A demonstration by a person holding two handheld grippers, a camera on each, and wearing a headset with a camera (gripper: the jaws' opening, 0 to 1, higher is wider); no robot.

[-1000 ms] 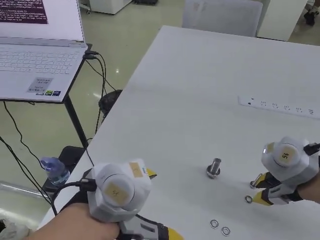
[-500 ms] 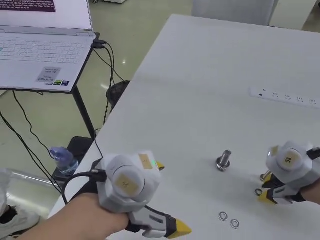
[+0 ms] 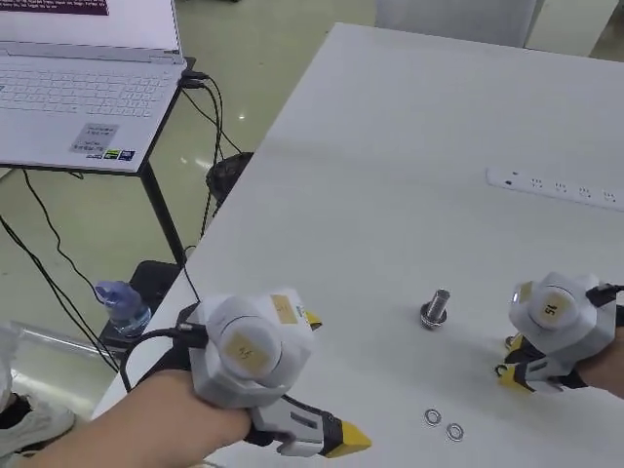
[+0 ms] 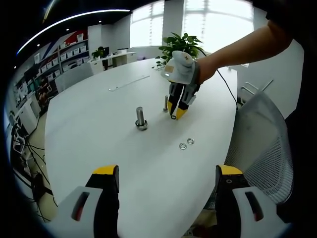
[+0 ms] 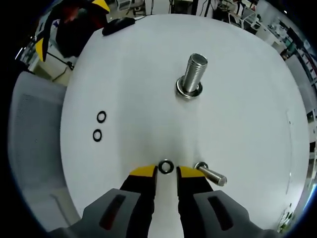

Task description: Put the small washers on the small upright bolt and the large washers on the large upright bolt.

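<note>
The large upright bolt (image 3: 436,307) (image 5: 192,74) (image 4: 141,118) stands mid-table on its wide base. The small upright bolt (image 5: 210,173) (image 4: 165,103) stands just right of my right gripper's tips, partly hidden by the gripper in the head view. My right gripper (image 3: 509,370) (image 5: 167,173) points down at the table, jaws a narrow gap apart, with a small washer (image 5: 166,166) (image 3: 499,370) lying flat at their tips. Two more small washers (image 3: 432,417) (image 3: 454,430) (image 5: 99,126) lie side by side nearer me. My left gripper (image 4: 167,176) hovers wide open near the table's front-left edge, nothing between its fingers.
A white power strip (image 3: 556,187) lies at the far right of the white table (image 3: 370,175). A laptop (image 3: 78,88) sits on a stand left of the table, with cables and a water bottle (image 3: 122,307) on the floor below. A mesh chair (image 4: 262,134) stands beside the table.
The head camera has shifted. My right gripper has edged onto the lone washer, which has stayed put on the table. The left gripper has kept its place, still open.
</note>
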